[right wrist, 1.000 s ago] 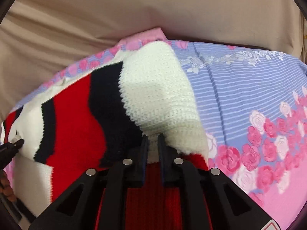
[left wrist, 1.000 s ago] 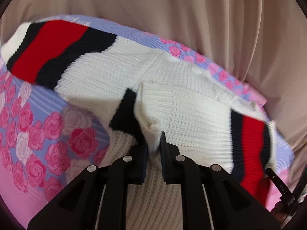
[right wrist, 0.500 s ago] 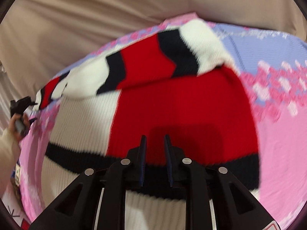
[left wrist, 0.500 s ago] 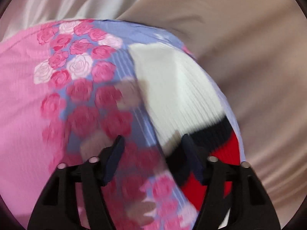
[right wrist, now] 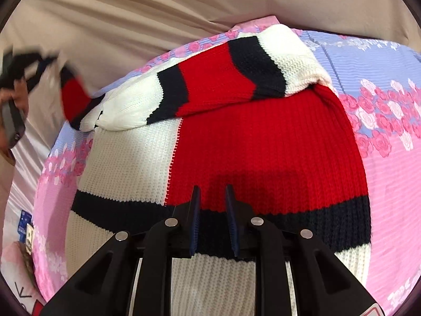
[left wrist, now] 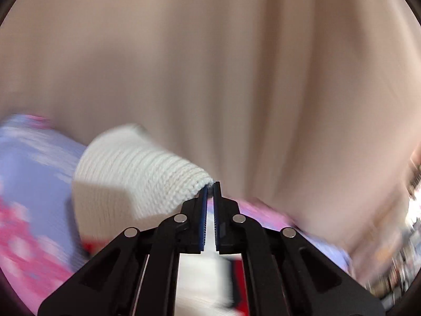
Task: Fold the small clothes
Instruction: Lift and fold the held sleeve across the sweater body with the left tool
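Two changes stand out against a second ago. One sleeve (right wrist: 231,76), then pinched in the right gripper (right wrist: 212,192), now lies folded across the top of the sweater (right wrist: 263,152), ahead of that gripper's tips; its jaws stand a little apart with nothing between them, hovering over the red panel near the dark hem band, so that fold looks finished and released. The left gripper (left wrist: 210,187), which half a second ago stood wide open over the flowered bedspread (left wrist: 29,173), has just been closing, and its jaws are now together on the white knit edge of the other sleeve (left wrist: 136,173), which rises in a cone to their left. In my judgement the second sleeve fold is beginning, with the body fold yet to come. Much is hard to read: the left wrist view is smeared, mostly beige curtain (left wrist: 210,65), and how much knit sits between the pads cannot be told. From the right wrist view the lifted sleeve (right wrist: 76,97) is a blur at far left, beside a person's hand (right wrist: 15,97) cut off by the frame edge, and the sweater's near hem hides beneath the gripper.
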{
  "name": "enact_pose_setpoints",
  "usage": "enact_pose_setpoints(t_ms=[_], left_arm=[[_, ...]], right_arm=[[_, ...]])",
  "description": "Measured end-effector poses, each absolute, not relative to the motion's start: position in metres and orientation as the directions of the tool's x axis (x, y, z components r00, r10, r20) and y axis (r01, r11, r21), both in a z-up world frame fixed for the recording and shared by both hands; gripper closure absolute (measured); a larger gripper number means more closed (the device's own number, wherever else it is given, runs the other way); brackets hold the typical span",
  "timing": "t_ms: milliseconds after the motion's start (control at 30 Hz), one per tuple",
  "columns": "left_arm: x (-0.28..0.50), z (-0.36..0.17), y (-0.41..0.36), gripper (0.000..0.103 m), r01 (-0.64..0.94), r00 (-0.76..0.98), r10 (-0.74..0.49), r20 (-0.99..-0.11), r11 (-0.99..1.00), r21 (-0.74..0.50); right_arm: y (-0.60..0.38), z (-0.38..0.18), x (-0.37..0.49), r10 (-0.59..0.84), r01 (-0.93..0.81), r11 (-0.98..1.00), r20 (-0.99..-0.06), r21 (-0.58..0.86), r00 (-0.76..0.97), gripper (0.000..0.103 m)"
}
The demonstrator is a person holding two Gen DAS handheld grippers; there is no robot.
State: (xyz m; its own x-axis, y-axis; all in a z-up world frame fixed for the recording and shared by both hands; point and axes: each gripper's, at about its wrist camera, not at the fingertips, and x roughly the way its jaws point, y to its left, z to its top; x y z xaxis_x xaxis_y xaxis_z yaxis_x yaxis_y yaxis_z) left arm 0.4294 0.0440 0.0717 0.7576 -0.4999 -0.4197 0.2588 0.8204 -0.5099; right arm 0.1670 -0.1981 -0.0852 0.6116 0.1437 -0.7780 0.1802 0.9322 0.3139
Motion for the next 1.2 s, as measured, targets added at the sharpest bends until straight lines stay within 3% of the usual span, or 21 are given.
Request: enact_pose_setpoints(t_ms=[100, 200, 333, 500, 567, 733, 800, 900, 933, 967, 1000, 1067, 1133, 1200], left_arm=[[0.414, 0.024, -0.045, 0.096, 0.314, 0.627, -0.57, -0.532, 0.809, -0.497], [0.392, -0.048, -0.082, 0.094, 0.223, 0.524, -0.558, -0.644, 0.819, -0.528], [0.356, -0.086, -0.057, 0.092, 0.096, 0.513, -0.528, -0.676, 0.818, -0.567], [0.36, -0.084, 0.012, 0.072, -0.093, 0.583, -0.397, -0.709, 0.834, -0.544], [0.374, -0.078, 0.046, 0.068, -0.156, 0.608, -0.359, -0.709, 0.821, -0.549], [0.416, -0.072, 0.079, 0.068, -0.21, 0.615, -0.315, -0.723, 0.818, -0.535], [0.43, -0.083, 0.087, 0.068, -0.256, 0.582, -0.327, -0.745, 0.795, -0.549], [0.433, -0.092, 0.092, 0.078, -0.272, 0.567, -0.32, -0.759, 0.797, -0.539], [0.432, -0.091, 0.091, 0.08, -0.26, 0.569, -0.313, -0.761, 0.809, -0.527], [0.432, -0.091, 0.081, 0.082, -0.252, 0.572, -0.305, -0.762, 0.819, -0.516], [0.431, -0.091, 0.079, 0.082, -0.244, 0.574, -0.3, -0.762, 0.825, -0.509], [0.432, -0.092, 0.075, 0.083, -0.238, 0.572, -0.302, -0.762, 0.828, -0.507], [0.431, -0.093, 0.084, 0.083, -0.232, 0.57, -0.315, -0.759, 0.824, -0.516], [0.427, -0.096, 0.088, 0.083, -0.224, 0.566, -0.319, -0.76, 0.828, -0.514]], right_arm=[[-0.207, -0.09, 0.16, 0.124, 0.207, 0.929, -0.787, 0.306, 0.605, 0.076], [-0.223, -0.092, 0.153, 0.098, 0.24, 0.926, -0.801, 0.29, 0.591, 0.074], [-0.243, -0.082, 0.152, 0.051, 0.253, 0.933, -0.792, 0.255, 0.608, 0.072], [-0.245, -0.062, 0.206, 0.058, 0.189, 0.954, -0.761, 0.233, 0.646, 0.066], [-0.229, -0.052, 0.242, 0.019, 0.146, 0.977, -0.743, 0.156, 0.669, 0.059], [-0.169, -0.054, 0.313, -0.042, -0.012, 0.997, -0.719, -0.07, 0.694, 0.054], [-0.146, -0.066, 0.335, -0.075, -0.053, 0.987, -0.724, -0.153, 0.686, 0.054], [-0.128, -0.083, 0.357, -0.108, -0.079, 0.972, -0.724, -0.22, 0.681, 0.057], [-0.128, -0.085, 0.362, -0.108, -0.075, 0.974, -0.726, -0.216, 0.679, 0.075], [-0.135, -0.081, 0.365, -0.09, -0.056, 0.983, -0.726, -0.174, 0.682, 0.091], [-0.145, -0.073, 0.364, -0.045, -0.03, 0.995, -0.717, -0.092, 0.696, 0.092], [-0.195, -0.046, 0.35, 0.119, 0.06, 0.967, -0.647, 0.247, 0.753, 0.092], [-0.248, -0.044, 0.327, 0.181, 0.159, 0.855, -0.571, 0.494, 0.801, 0.092], [-0.281, -0.079, 0.325, 0.166, 0.286, 0.799, -0.652, 0.528, 0.74, 0.092]])
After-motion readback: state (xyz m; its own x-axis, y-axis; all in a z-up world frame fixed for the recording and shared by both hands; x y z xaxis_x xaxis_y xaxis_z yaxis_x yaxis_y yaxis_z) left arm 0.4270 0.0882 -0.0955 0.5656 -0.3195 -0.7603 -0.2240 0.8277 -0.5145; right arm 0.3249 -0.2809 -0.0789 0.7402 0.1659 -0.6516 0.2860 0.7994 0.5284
